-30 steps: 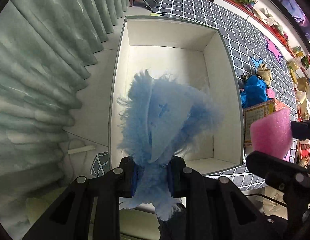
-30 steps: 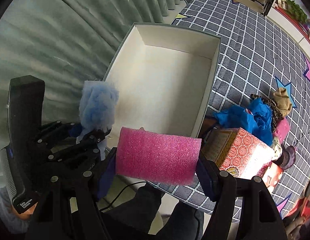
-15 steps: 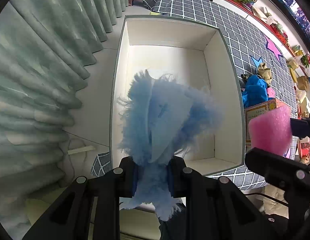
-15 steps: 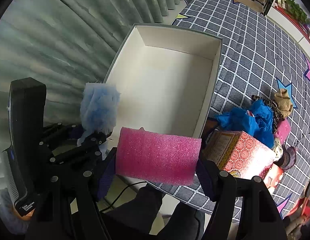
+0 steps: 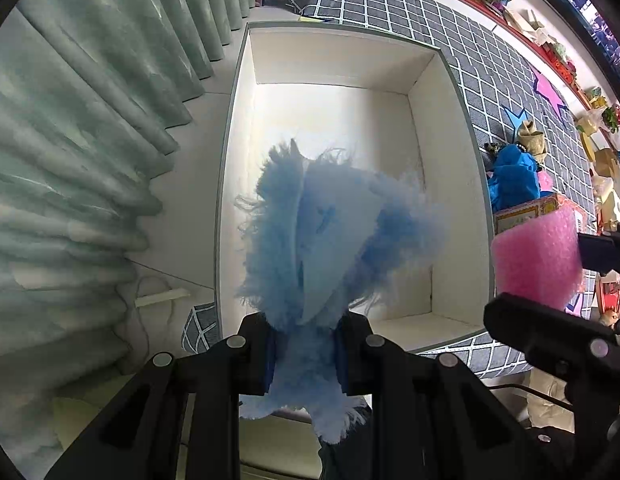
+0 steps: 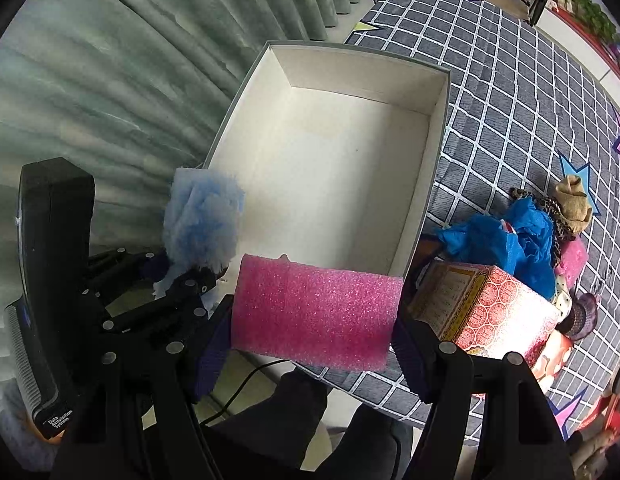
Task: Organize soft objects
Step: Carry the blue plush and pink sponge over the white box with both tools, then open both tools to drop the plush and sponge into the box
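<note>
- The left gripper (image 5: 305, 354) pointed down over the near end of the white box (image 5: 450, 184), its jaws pressed tight on a fluffy blue cloth (image 5: 330, 232); the fringe spread out above the pads and a tuft hung out below them.
- The right gripper (image 6: 312, 344) had its jaws partly apart, clamped on the two ends of a pink foam piece (image 6: 314, 312) that lay crosswise between them, above the near rim of the box.
- The box stood open, with nothing in it, at the left edge of the grey checked tablecloth (image 6: 510, 92), next to the green curtain (image 6: 109, 80).
- Just right of the box, near the cloth's near edge, stood a red patterned carton (image 6: 490, 308).
- Beyond the carton lay a crumpled blue fabric (image 6: 506, 244), with a tan knitted item (image 6: 574, 196) touching its far side.
- In the right view the left gripper hovered at the box's near left corner.
</note>
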{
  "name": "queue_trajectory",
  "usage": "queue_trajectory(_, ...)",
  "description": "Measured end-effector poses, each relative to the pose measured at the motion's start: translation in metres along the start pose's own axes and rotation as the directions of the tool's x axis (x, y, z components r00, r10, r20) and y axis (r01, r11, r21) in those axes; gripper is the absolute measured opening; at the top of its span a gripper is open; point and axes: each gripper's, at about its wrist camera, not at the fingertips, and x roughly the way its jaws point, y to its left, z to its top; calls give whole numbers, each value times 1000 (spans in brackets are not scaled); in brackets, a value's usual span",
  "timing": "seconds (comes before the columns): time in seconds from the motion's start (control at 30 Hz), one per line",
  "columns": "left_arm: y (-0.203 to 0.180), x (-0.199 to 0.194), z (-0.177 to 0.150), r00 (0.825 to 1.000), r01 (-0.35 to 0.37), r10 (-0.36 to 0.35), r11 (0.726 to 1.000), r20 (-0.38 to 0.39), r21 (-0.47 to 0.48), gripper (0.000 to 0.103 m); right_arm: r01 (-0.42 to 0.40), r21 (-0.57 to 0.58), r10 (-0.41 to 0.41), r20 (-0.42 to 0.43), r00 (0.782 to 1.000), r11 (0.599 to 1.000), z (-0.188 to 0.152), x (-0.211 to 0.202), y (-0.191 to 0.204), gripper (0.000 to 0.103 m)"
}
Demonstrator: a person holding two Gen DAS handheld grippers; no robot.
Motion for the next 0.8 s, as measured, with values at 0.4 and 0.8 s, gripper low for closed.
queue_trajectory(0.4, -2, 4, 2, 1000, -1, 1, 1000, -10, 4, 26, -6, 1, 6, -5, 1000, 1000, -1, 4, -1, 73)
queue_trajectory(0.8, -1, 7, 4, 1000, 15, -14, 1000, -11, 14, 37, -21, 4, 21, -13, 1000, 1000, -2, 11, -3, 73)
